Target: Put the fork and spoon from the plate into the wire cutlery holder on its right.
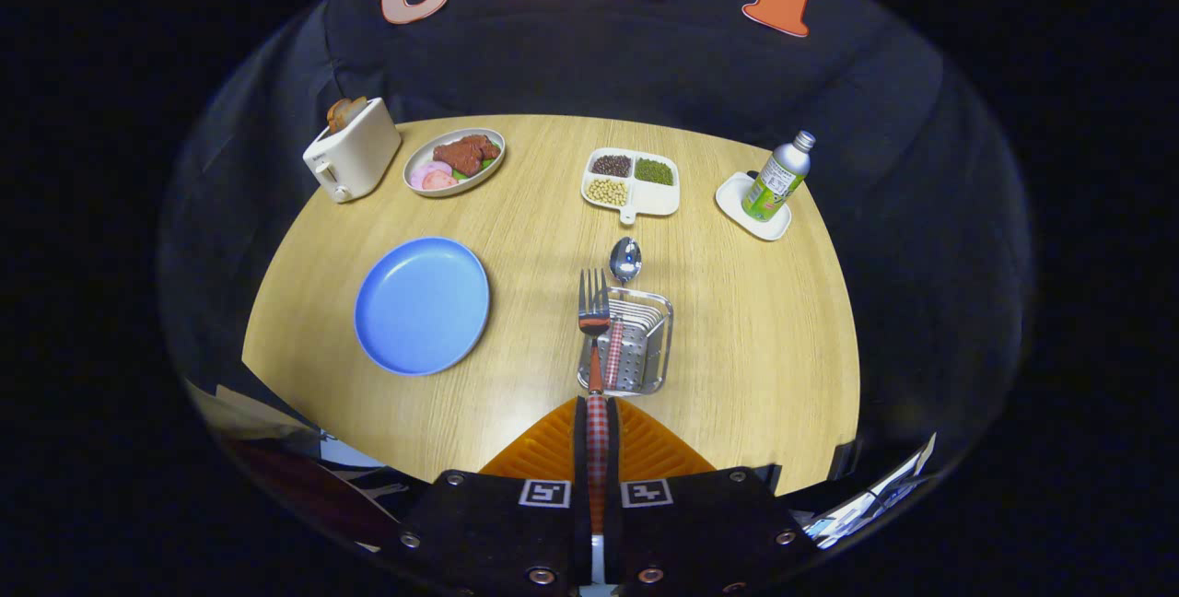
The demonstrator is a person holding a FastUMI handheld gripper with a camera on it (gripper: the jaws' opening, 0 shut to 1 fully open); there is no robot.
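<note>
My gripper (pixel 597 413) is shut on the checked handle of the fork (pixel 593 302), whose tines point away from me above the left part of the wire cutlery holder (pixel 645 367). The spoon (pixel 624 261) stands in the holder, its checked handle down inside and its bowl sticking out beyond the far rim. The blue plate (pixel 422 305) lies bare on the wooden table (pixel 764 330), to the left of the holder and the fingers.
Along the table's far side stand a white toaster (pixel 353 151) with bread, an oval dish of food (pixel 455 161), a divided white tray of beans (pixel 632 181) and a bottle (pixel 778 178) on a small white coaster.
</note>
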